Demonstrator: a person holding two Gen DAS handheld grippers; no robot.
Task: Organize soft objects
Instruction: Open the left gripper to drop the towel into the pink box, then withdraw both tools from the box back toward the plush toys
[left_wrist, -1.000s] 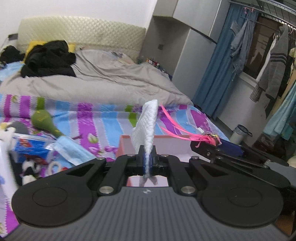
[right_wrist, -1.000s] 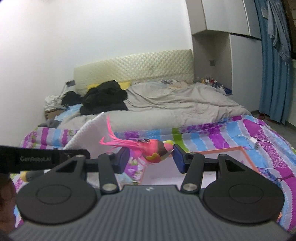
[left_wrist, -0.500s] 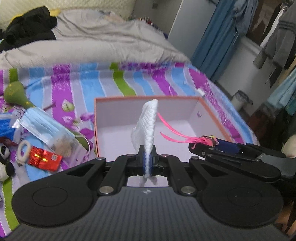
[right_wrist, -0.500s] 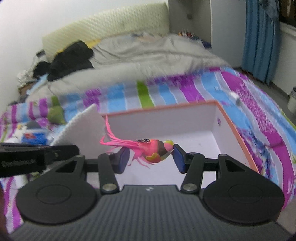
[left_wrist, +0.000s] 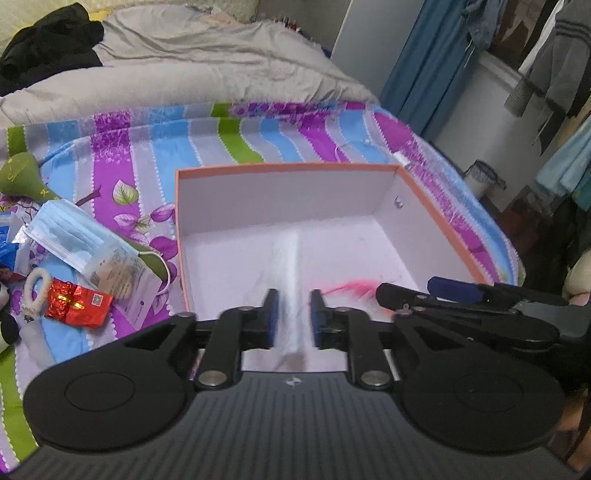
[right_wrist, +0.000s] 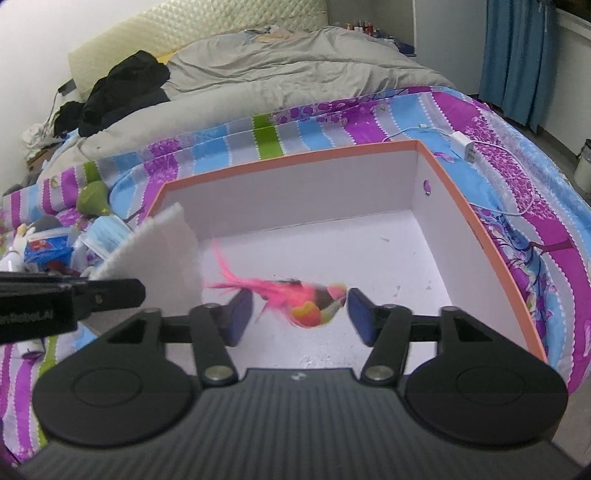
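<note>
Right wrist view: both grippers' jaws parted over the box (right_wrist: 476, 206); "GenRobot.AI" partly readable.

We see a box (right_wrist: 476, 225) of matt cardboard, with smooth pale walls and an orange rim. The white cloth (right_wrist: 162, 251) looks thick and fuzzy. The toy bird (right_wrist: 310, 299) has soft pink feathers. Both tools are matt black plastic, the left tool (left_wrist: 291, 314) and the right tool (right_wrist: 299, 314), with shiny metal rivets. The bed sheet (right_wrist: 332, 122) is printed woven cloth.
</note>
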